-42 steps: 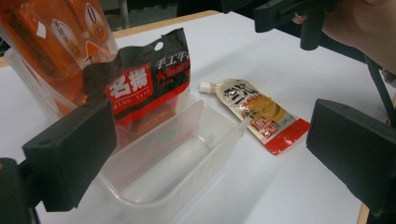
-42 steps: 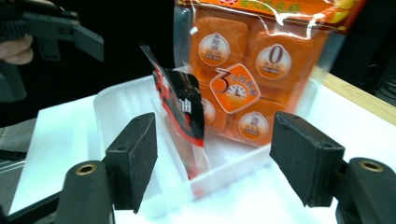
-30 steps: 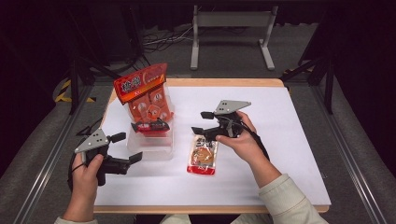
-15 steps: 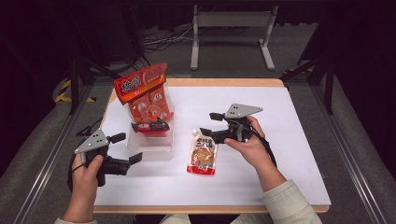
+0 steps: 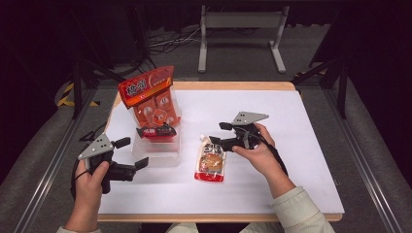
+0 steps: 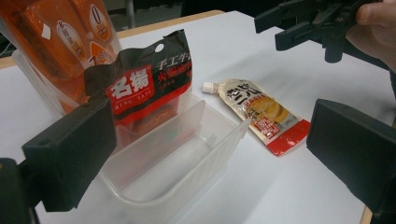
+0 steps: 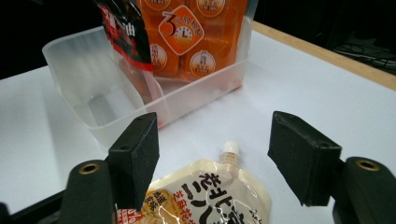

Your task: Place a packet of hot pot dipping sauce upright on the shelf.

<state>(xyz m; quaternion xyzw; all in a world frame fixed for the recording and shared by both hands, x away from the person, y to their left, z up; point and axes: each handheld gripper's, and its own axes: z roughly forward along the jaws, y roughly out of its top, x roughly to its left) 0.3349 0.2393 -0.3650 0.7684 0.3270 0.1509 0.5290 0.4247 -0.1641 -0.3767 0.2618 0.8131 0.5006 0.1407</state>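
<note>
Plainly spread and empty, right claw (image 5: 217, 134) hovering just over the capped end of the spouted pouch (image 5: 210, 160), cap (image 7: 230, 150) centred between the jaws in the right gripper view. Pouch flat on the white counter (image 5: 301, 160), long axis running from the cap near the claw back toward the person, just right of the clear bin (image 5: 156, 150) propping the orange packet (image 5: 150, 99) and dark packet (image 6: 147, 86). Left claw (image 5: 133, 154) likewise parted, empty, beyond the bin, farther off. Likely pick: right hand's.
</note>
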